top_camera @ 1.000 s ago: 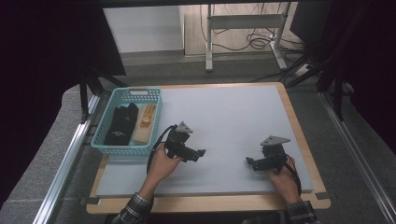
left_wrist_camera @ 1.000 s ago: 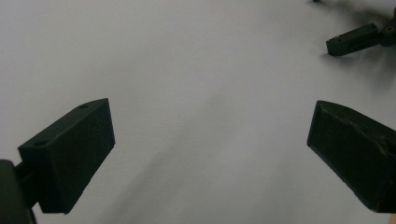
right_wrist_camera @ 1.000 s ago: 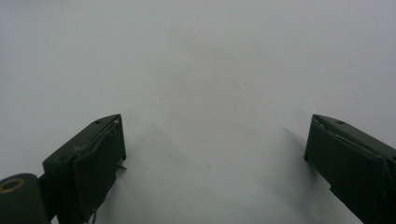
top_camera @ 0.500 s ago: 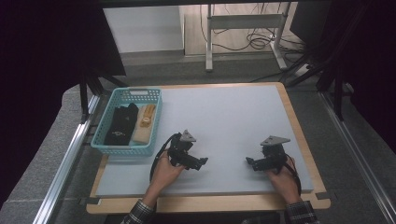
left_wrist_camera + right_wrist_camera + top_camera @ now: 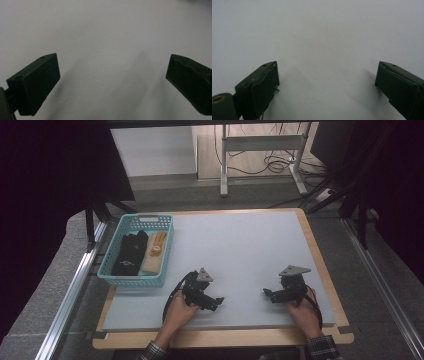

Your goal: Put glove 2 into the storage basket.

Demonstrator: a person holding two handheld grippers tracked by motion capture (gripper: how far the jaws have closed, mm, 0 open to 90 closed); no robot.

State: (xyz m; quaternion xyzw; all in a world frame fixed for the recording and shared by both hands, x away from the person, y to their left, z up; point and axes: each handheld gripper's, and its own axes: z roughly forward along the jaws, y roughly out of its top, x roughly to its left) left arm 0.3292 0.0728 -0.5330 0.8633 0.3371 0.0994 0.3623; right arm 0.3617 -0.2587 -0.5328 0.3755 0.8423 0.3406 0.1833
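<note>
Grey and flat, the worktop (image 5: 240,255) has a wooden edge all the way round. Its big landmark is the blue basket (image 5: 120,277), which sits at the left side. Inside the basket lie a black thing (image 5: 129,254) and a tan thing (image 5: 156,254), side by side and touching.

The left hand-held gripper (image 5: 216,303) rests low on the grey top, just to the right of the basket's near corner. A hand (image 5: 179,312) holds it from behind. Its jaws point away from the basket — they stand wide apart with nothing between them, as the left gripper view shows, where bare grey top lies under the left hand-held gripper (image 5: 112,82).

The right hand-held gripper (image 5: 268,294) is well apart from the basket, near the right edge of the worktop. Another hand (image 5: 302,312) holds it. Its jaws point back toward the basket — they are wide apart too, and hold nothing. In the right gripper view the right hand-held gripper (image 5: 327,85) has plain grey top below it.
</note>
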